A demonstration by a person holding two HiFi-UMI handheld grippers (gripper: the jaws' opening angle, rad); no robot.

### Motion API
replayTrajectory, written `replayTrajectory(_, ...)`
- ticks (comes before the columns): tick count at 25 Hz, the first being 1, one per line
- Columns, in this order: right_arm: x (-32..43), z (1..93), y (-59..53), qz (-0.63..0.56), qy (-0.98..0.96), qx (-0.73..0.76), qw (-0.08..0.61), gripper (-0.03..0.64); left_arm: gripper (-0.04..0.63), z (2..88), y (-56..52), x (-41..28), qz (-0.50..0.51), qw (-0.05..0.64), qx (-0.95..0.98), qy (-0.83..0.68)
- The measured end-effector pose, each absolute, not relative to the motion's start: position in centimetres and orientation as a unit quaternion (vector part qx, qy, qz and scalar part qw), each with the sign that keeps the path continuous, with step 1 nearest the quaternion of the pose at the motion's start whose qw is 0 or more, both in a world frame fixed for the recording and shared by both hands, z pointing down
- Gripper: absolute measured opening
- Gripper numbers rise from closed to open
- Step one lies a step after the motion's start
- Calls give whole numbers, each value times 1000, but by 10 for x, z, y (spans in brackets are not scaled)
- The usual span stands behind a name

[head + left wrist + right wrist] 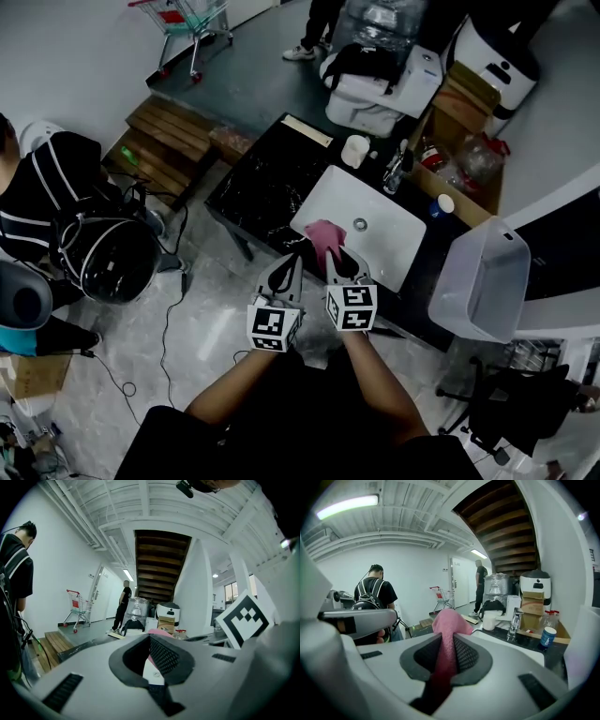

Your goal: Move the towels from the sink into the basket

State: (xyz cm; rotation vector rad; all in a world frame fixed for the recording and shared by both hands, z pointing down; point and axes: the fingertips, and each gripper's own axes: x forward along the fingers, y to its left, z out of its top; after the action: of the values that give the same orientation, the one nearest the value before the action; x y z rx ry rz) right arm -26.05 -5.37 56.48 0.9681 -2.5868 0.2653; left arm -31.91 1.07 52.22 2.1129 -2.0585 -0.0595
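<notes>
A pink towel (323, 234) hangs over the front part of the white sink (394, 234), bunched between the pads of my right gripper (342, 255). In the right gripper view the towel (447, 625) runs up through the shut jaws of that gripper (449, 648) and folds over their tips. My left gripper (292, 258) hovers just left of it at the sink's front edge, jaws drawn together, and I see nothing gripped in them. In the left gripper view, beyond this gripper (152, 656), a bit of the pink towel (159, 631) shows. The translucent plastic basket (483, 281) stands to the right of the sink.
The sink sits in a black counter (262, 187) with a tap (398, 169), a white cup (355, 150) and a blue-lidded cup (441, 203) at its back. A person with a backpack (66, 216) stands at left near wooden steps (169, 141).
</notes>
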Motion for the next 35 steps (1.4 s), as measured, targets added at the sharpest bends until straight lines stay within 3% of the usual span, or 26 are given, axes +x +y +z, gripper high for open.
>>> replayTrajectory(6, -204, 542, -57, 94, -905, 382, 161, 63, 3, 515, -8, -261, -10, 95, 749, -655)
replayTrajectory(15, -12, 485, -75, 94, -859, 494, 95, 63, 3, 489, -42, -84, -11, 74, 818, -570)
replayTrajectory(23, 89, 470, -59, 95, -859, 499, 63, 63, 3, 478, -49, 34, -5, 75, 827, -557)
replayTrajectory(35, 206, 461, -86, 119, -841, 526, 41, 64, 3, 445, -68, 135, -4, 37, 830, -557)
